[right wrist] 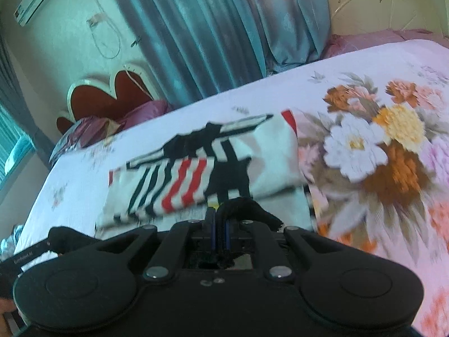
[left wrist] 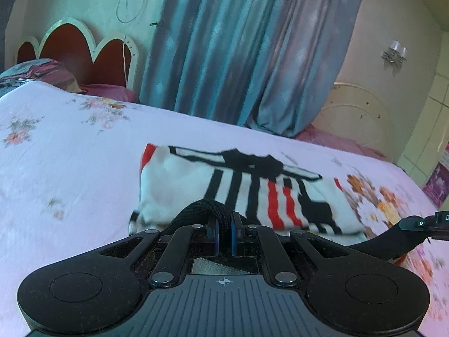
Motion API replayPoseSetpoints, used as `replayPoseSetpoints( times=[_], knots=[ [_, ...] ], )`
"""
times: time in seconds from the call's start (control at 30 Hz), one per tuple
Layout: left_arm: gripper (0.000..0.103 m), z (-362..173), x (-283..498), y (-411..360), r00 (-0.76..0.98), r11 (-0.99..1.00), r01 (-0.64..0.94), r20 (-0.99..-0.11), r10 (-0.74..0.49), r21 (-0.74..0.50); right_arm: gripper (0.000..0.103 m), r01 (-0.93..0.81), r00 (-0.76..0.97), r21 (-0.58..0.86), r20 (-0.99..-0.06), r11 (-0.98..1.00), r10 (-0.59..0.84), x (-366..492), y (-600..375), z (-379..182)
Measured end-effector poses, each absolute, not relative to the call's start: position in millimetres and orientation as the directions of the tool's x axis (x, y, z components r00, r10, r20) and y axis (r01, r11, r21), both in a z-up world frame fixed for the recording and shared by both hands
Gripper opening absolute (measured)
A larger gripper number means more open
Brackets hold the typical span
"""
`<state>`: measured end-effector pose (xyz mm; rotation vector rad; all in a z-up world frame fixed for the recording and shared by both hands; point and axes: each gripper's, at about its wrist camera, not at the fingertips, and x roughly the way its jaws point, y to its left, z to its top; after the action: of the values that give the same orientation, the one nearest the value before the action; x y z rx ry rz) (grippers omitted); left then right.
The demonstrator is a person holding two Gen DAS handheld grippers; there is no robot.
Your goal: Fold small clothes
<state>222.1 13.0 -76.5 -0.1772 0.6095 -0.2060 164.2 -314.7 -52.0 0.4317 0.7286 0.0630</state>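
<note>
You work on the bed [left wrist: 70,154], whose flowered sheet gives a wide, soft place to fold on. On it, near the far side by the blue curtain [left wrist: 238,42], lies one small garment [left wrist: 196,185], white with black and red stripes; it looks already folded into a rough rectangle, though the blur hides its edges.

You hold two tongs, one in each hand. The left tongs [left wrist: 224,221] are pressed together on a black piece of cloth [left wrist: 204,207], a thick edge that bulges up between the pads. The right tongs [right wrist: 220,219] also pinch black fabric [right wrist: 247,210]. I judge (I cannot see it fully) that this is one dark cloth held at two points, so that it hangs stretched between your hands and can be laid flat or doubled over cleanly. Both tongs point down toward the bed, just in front of the striped garment.

So I count: one bed, one curtain, one striped garment, one dark cloth, two tongs.
</note>
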Motion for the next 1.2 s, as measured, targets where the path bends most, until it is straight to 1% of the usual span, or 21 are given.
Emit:
replayPoseSetpoints(
  times=[0.17,0.33,0.63,0.7,0.73,0.77,0.8,0.87,0.9,0.93,0.97,1.0,1.07,1.2],
  knots=[
    [0.007,-80.7,277.1,2.3,0.808,0.971,0.107,-0.551,-0.21,-0.212,0.006,0.111,0.747,0.413,-0.635,0.904,0.198,218.7,-324.7,-56.0],
    [0.007,-93.1,331.5,-8.4,0.787,0.979,0.072,-0.591,-0.174,-0.193,0.006,0.15,0.728,0.431,-0.657,0.89,0.196,269.1,-337.8,-69.2],
    [0.007,-122.6,396.6,-26.7,0.743,0.996,0.041,-0.665,-0.084,-0.08,0.007,0.208,0.663,0.42,-0.725,0.883,0.189,339.9,-348.5,-106.0],
    [0.007,-130.8,406.0,-27.8,0.726,0.998,0.043,-0.684,-0.068,-0.054,0.009,0.231,0.644,0.417,-0.743,0.879,0.183,352.3,-351.3,-115.6],
    [0.007,-134.4,410.0,-28.8,0.717,0.998,0.05,-0.694,-0.063,-0.038,0.015,0.241,0.635,0.404,-0.753,0.882,0.172,357.0,-352.0,-119.9],
    [0.008,-138.3,413.5,-29.6,0.709,0.998,0.059,-0.703,-0.06,-0.026,0.017,0.248,0.622,0.389,-0.766,0.887,0.162,362.7,-352.3,-125.4],
    [0.013,-140.6,414.6,-29.0,0.704,0.998,0.061,-0.708,-0.059,-0.023,0.024,0.255,0.613,0.374,-0.776,0.891,0.15,367.0,-353.1,-129.8],
    [0.018,-141.9,415.3,-25.4,0.7,0.997,0.062,-0.711,-0.068,-0.034,0.027,0.258,0.614,0.362,-0.778,0.896,0.137,371.5,-356.8,-134.8],
    [0.026,-140.9,414.4,-23.3,0.7,0.997,0.058,-0.711,-0.07,-0.042,0.032,0.252,0.618,0.364,-0.773,0.897,0.14,372.2,-358.4,-134.9],
    [0.05,-137.6,412.0,-21.4,0.708,0.998,0.047,-0.704,-0.059,-0.037,0.044,0.245,0.623,0.365,-0.769,0.898,0.143,372.9,-360.5,-134.7],
    [0.065,-134.3,409.1,-19.3,0.722,0.999,0.029,-0.691,-0.035,-0.02,0.052,0.239,0.63,0.371,-0.762,0.897,0.148,372.7,-362.9,-133.9],
    [0.082,-130.6,405.3,-17.8,0.743,1.0,0.018,-0.669,-0.015,-0.002,0.063,0.23,0.642,0.376,-0.752,0.897,0.151,371.6,-365.5,-132.5],
    [0.082,-124.5,400.9,-15.8,0.764,0.998,0.048,-0.644,-0.019,0.028,0.064,0.21,0.666,0.374,-0.731,0.903,0.148,369.2,-370.0,-129.0],
    [0.082,-123.0,402.9,-9.4,0.756,0.994,0.102,-0.653,-0.052,0.038,0.064,0.174,0.708,0.41,-0.684,0.895,0.175,367.9,-382.0,-122.7]
  ],
)
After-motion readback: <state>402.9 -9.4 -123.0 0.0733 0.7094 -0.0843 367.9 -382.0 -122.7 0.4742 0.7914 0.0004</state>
